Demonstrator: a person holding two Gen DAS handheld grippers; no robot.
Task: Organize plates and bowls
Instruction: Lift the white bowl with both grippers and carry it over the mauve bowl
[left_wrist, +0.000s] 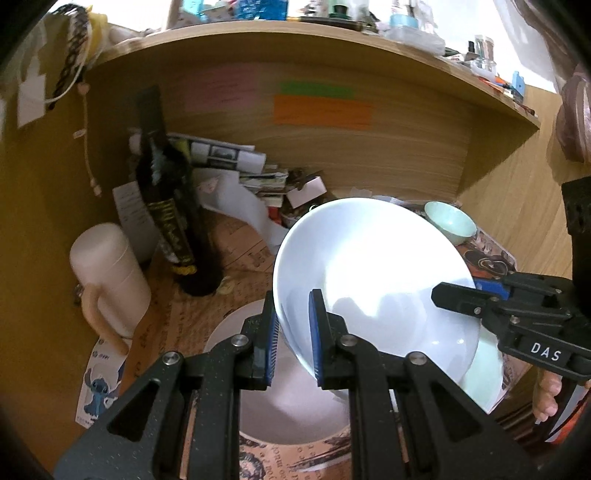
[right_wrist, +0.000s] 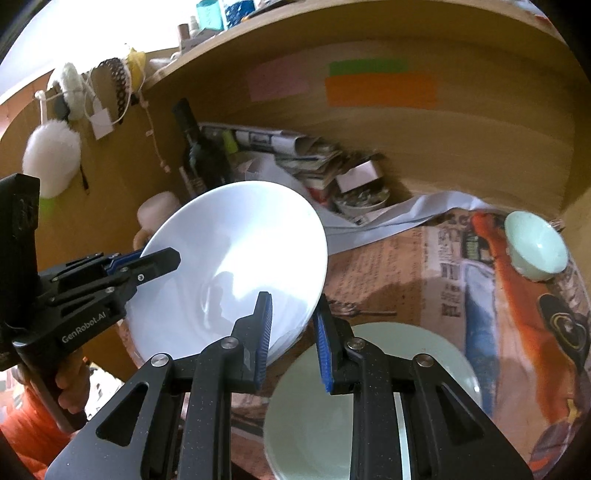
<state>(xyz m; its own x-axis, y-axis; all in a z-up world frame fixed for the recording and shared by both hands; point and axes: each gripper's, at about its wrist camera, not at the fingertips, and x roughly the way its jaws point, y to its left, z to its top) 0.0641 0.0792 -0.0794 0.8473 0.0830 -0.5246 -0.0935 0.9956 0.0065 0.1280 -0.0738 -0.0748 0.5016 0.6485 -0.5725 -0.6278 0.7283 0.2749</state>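
A: Left wrist view. How is the white plate (left_wrist: 373, 280) placed relative to the jaws?

B: Its near-left rim is clamped between the blue pads of the left gripper (left_wrist: 293, 332), whose jaws are drawn narrow on it. The opposite rim is pinched by the right gripper (left_wrist: 458, 295), seen entering from the right. The plate is held clear of the newspaper-covered desk (left_wrist: 236, 266), above a pale pink plate (left_wrist: 291, 398) and beside a pale green plate (left_wrist: 484, 376).

A: And its orientation?

B: It is tilted, the concave face turned toward the camera, the far rim raised toward the shelf back. A small green bowl (left_wrist: 450, 221) is seen behind it; a dark bottle (left_wrist: 173, 221) and a cream mug (left_wrist: 110, 277) stand at the left.

A: Right wrist view?

B: The plate (right_wrist: 236, 258) is gripped at its lower right rim by the right gripper (right_wrist: 291, 339), jaws narrow on the edge. The left gripper (right_wrist: 162, 262) is closed on the far-left rim. The plate is tilted up toward the left, hollow face shown. The green plate (right_wrist: 369, 406) lies under the jaws; the bowl (right_wrist: 535, 247) rests upright at far right.
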